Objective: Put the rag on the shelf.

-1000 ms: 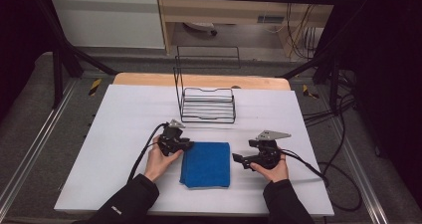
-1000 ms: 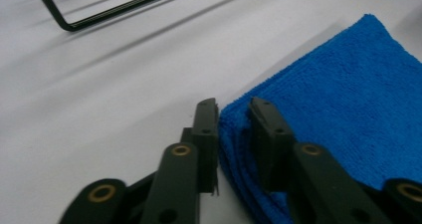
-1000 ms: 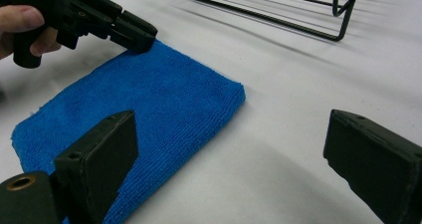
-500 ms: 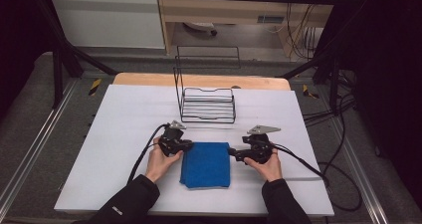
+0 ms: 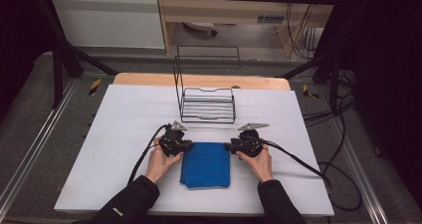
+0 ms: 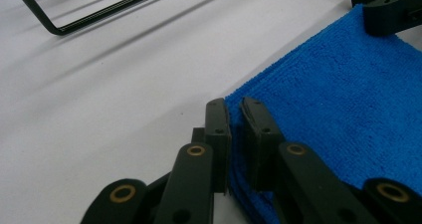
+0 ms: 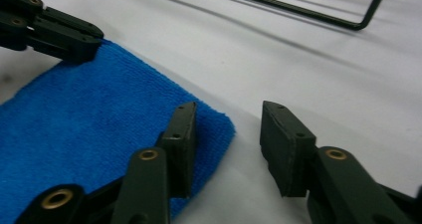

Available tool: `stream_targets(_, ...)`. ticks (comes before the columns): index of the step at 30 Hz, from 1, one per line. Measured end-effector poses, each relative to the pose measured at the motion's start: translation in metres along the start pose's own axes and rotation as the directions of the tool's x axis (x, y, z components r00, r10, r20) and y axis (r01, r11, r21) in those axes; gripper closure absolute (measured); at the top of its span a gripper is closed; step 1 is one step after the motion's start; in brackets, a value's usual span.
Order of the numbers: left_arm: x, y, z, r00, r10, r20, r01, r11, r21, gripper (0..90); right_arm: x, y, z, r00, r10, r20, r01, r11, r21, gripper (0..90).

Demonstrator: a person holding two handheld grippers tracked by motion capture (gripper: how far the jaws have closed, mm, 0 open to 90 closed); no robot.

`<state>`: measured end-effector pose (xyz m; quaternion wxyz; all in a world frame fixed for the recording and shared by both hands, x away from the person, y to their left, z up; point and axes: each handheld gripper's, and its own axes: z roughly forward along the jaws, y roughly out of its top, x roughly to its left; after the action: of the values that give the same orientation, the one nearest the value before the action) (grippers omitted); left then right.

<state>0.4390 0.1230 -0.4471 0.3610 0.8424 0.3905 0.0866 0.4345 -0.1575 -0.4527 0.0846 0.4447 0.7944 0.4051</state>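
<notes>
R gripper [image 5: 232,146] moved in, straddles cloth [image 5: 206,164] corner, released | L gripper [image 5: 188,146] clenched on cloth

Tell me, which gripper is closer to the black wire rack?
Left, though only slightly. The left gripper sits just below the wire rack's left front corner; the right gripper sits below its right corner, a little farther off.

One folded blue cloth [image 5: 207,165] lies on one white table [image 5: 124,119]. One black wire rack [image 5: 208,104] stands on the table behind the cloth. Two handheld grippers are present — the left gripper [image 5: 185,145] and the right gripper [image 5: 230,146] — each with two black jaws and one trailing cable. Two hands hold them: one left hand [image 5: 162,160], one right hand [image 5: 257,161]. Two dark sleeves enter from the bottom edge.
</notes>
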Motion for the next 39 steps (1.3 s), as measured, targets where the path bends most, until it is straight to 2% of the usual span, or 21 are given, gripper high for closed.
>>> stream_targets(4, 0.000, 0.000, 0.000, 1.0000, 0.000, 0.000, 0.000, 1.0000, -0.001, 81.7, 0.001, -0.001, 0.002, 0.9994, 0.026, -0.021, -0.025, 1.000, 0.012, 65.7)
stream_targets(8, 0.001, 0.000, 0.000, 0.9998, -0.019, 0.007, 0.019, 0.9998, -0.002, 81.7, 0.002, -0.001, 0.003, 0.9971, 0.059, -0.048, -0.058, 0.998, 0.024, 72.6)
stream_targets(9, 0.001, 0.000, 0.000, 0.9997, -0.022, 0.010, 0.022, 0.9998, -0.003, 81.8, 0.002, 0.000, 0.004, 0.9953, 0.077, -0.059, -0.075, 0.997, 0.037, 77.2)
stream_targets(10, 0.001, -0.001, 0.000, 0.9996, -0.025, 0.011, 0.025, 0.9997, -0.006, 81.8, 0.002, 0.000, 0.004, 0.9953, 0.077, -0.059, -0.075, 0.997, 0.037, 77.2)
stream_targets(11, 0.002, -0.001, 0.000, 0.9996, -0.026, 0.013, 0.026, 0.9996, -0.009, 82.4, 0.002, -0.001, 0.004, 0.9932, 0.092, -0.070, -0.089, 0.995, 0.047, 82.7)
stream_targets(16, 0.006, -0.001, -0.004, 0.9980, -0.049, 0.040, 0.050, 0.9986, -0.017, 83.7, 0.003, 0.000, 0.000, 0.9920, 0.102, -0.074, -0.099, 0.994, 0.039, 86.0)
stream_targets(20, 0.006, 0.001, -0.013, 0.9974, -0.054, 0.049, 0.056, 0.9968, -0.056, 83.9, 0.004, 0.002, -0.004, 0.9911, 0.102, -0.086, -0.101, 0.995, 0.019, 86.1)
stream_targets(26, -0.001, 0.002, -0.029, 0.9986, -0.022, 0.048, 0.027, 0.9945, -0.101, 83.9, 0.008, 0.005, -0.018, 0.9901, 0.085, -0.111, -0.091, 0.995, -0.050, 86.2)
stream_targets(29, -0.004, -0.001, -0.040, 0.9992, -0.006, 0.039, 0.011, 0.9920, -0.126, 83.9, 0.013, 0.008, -0.023, 0.9928, 0.042, -0.112, -0.050, 0.996, -0.071, 86.2)
stream_targets(33, -0.005, 0.002, -0.051, 0.9990, -0.013, 0.044, 0.020, 0.9849, -0.172, 83.9, 0.021, 0.012, -0.031, 0.9931, 0.021, -0.115, -0.033, 0.994, -0.108, 86.2)
stream_targets(39, -0.013, 0.007, -0.064, 0.9993, 0.017, 0.034, -0.009, 0.9754, -0.220, 83.9, 0.025, 0.016, -0.046, 0.9939, -0.013, -0.110, -0.005, 0.987, -0.158, 86.2)
